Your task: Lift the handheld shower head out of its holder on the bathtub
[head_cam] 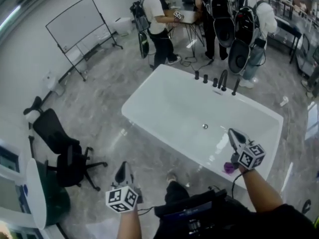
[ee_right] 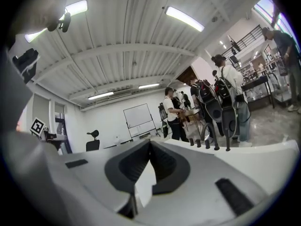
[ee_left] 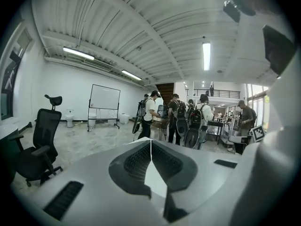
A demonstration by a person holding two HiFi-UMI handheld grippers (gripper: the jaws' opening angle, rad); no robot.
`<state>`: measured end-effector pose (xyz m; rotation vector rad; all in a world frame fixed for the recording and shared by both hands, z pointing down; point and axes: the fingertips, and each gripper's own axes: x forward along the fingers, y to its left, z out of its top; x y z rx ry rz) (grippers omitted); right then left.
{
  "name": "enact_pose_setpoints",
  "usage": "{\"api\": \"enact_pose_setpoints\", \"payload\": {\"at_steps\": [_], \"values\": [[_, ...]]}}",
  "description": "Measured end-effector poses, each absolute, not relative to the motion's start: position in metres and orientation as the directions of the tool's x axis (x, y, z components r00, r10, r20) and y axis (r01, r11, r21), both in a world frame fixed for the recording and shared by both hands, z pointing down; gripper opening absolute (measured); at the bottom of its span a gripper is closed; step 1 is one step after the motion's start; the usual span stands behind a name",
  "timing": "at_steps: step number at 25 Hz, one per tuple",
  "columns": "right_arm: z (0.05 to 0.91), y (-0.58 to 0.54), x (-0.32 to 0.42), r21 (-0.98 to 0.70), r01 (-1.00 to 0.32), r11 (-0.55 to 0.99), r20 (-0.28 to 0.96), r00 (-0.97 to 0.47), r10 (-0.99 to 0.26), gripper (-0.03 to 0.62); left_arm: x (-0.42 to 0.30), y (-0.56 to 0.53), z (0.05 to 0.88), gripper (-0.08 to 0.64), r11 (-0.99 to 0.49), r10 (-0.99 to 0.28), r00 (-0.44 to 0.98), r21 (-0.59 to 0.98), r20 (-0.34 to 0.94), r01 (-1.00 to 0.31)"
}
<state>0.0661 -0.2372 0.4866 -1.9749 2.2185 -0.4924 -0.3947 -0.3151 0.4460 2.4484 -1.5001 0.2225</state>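
Observation:
A white freestanding bathtub (head_cam: pixel 149 91) fills the middle of the head view. On its far rim stand black tap fittings: small knobs, a curved spout (head_cam: pixel 223 79), and a slim upright handheld shower head (head_cam: pixel 236 86) in its holder. My right gripper (head_cam: pixel 233 135) hovers over the tub's near right rim, jaws shut and empty, well short of the fittings. In the right gripper view the shower head (ee_right: pixel 227 138) stands ahead and to the right of the gripper (ee_right: pixel 149 143). My left gripper (head_cam: pixel 123 172) is over the floor, left of the tub, shut and empty (ee_left: pixel 150 142).
A black office chair (head_cam: pixel 62 151) stands on the floor at the left, beside a round table (head_cam: pixel 35 193). A whiteboard on wheels (head_cam: pixel 75 24) is at the back left. Several people with backpacks (head_cam: pixel 157 19) stand beyond the tub. The tub has a drain (head_cam: pixel 205 126).

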Motion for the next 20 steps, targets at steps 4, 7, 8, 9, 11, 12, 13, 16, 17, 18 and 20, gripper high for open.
{"api": "enact_pose_setpoints", "payload": {"at_steps": [4,7,8,9,11,12,13,16,17,18,20], "values": [[0.493,-0.274,0.058,-0.317,-0.947,0.051,0.142,-0.101,-0.985,0.008,-0.392,-0.368,0.46,0.015,-0.478,-0.818,0.503,0.158,0.279,-0.864],[0.491,-0.3,0.052,-0.309,-0.951,0.011,0.169,-0.066,-0.983,0.008,-0.384,-0.413,0.461,0.015,-0.529,-0.782,0.55,0.154,0.293,-0.835],[0.491,-0.308,0.048,-0.302,-0.953,0.003,0.178,-0.059,-0.982,0.008,-0.381,-0.428,0.459,0.015,-0.546,-0.771,0.565,0.152,0.295,-0.824],[0.491,-0.316,0.042,-0.295,-0.955,-0.003,0.183,-0.053,-0.982,0.008,-0.378,-0.442,0.458,0.015,-0.562,-0.761,0.58,0.15,0.293,-0.813],[0.491,-0.329,0.031,-0.289,-0.957,-0.016,0.176,-0.037,-0.984,0.008,-0.374,-0.471,0.453,0.015,-0.594,-0.745,0.606,0.139,0.279,-0.793],[0.491,-0.335,0.027,-0.288,-0.957,-0.025,0.171,-0.026,-0.985,0.008,-0.371,-0.486,0.449,0.015,-0.609,-0.739,0.618,0.127,0.268,-0.783],[0.492,-0.34,0.022,-0.284,-0.958,-0.035,0.17,-0.014,-0.985,0.008,-0.367,-0.499,0.445,0.015,-0.627,-0.732,0.631,0.11,0.257,-0.772],[0.498,-0.35,0.013,-0.262,-0.962,-0.079,0.204,0.024,-0.979,0.008,-0.348,-0.533,0.436,0.014,-0.691,-0.688,0.683,0.068,0.244,-0.72],[0.5,-0.353,0.011,-0.26,-0.961,-0.098,0.215,0.042,-0.976,0.008,-0.343,-0.544,0.434,0.015,-0.71,-0.67,0.702,0.067,0.242,-0.701],[0.502,-0.355,0.01,-0.26,-0.958,-0.119,0.222,0.061,-0.973,0.008,-0.337,-0.555,0.433,0.015,-0.727,-0.652,0.719,0.07,0.239,-0.683],[0.502,-0.36,0.01,-0.251,-0.955,-0.159,0.23,0.101,-0.968,0.008,-0.327,-0.575,0.435,0.014,-0.753,-0.622,0.747,0.082,0.234,-0.653]]}}
